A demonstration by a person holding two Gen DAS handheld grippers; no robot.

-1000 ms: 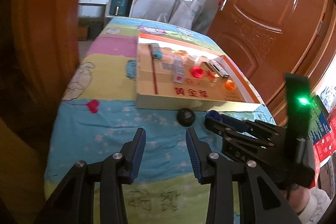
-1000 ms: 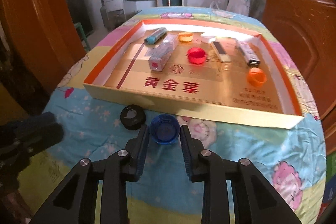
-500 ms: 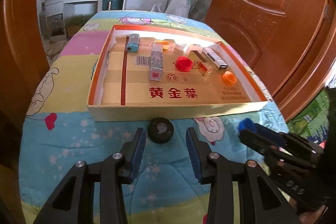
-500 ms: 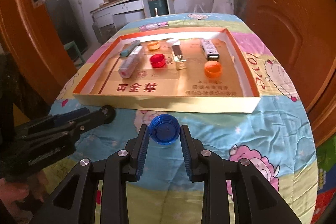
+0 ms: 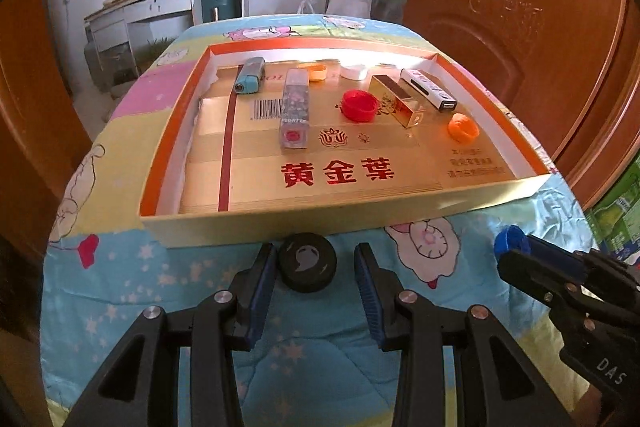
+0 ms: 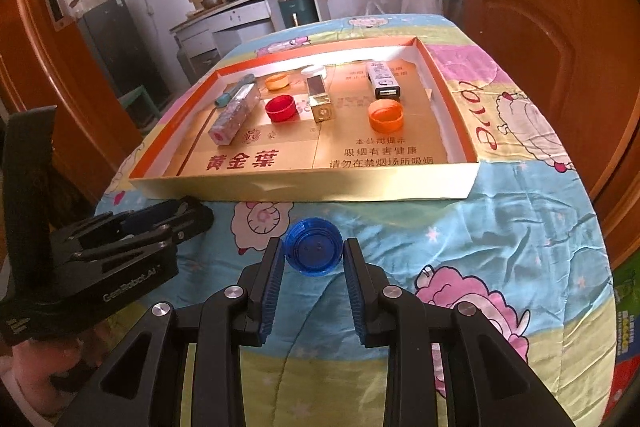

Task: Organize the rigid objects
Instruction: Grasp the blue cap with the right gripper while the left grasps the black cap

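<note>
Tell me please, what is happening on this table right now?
A person is sorting small items into a shallow cardboard tray. The right gripper is shut on a blue cap, in front of the tray. The left gripper is open around a black cap on the cloth, not yet gripping it. Other caps and small boxes already lie in the tray.

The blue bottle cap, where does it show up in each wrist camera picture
Left wrist: blue bottle cap at far right, at the tip of the right gripper.
Right wrist: low centre, between that gripper's fingers.
Shared landmark: the red cap in the gold tray.
</note>
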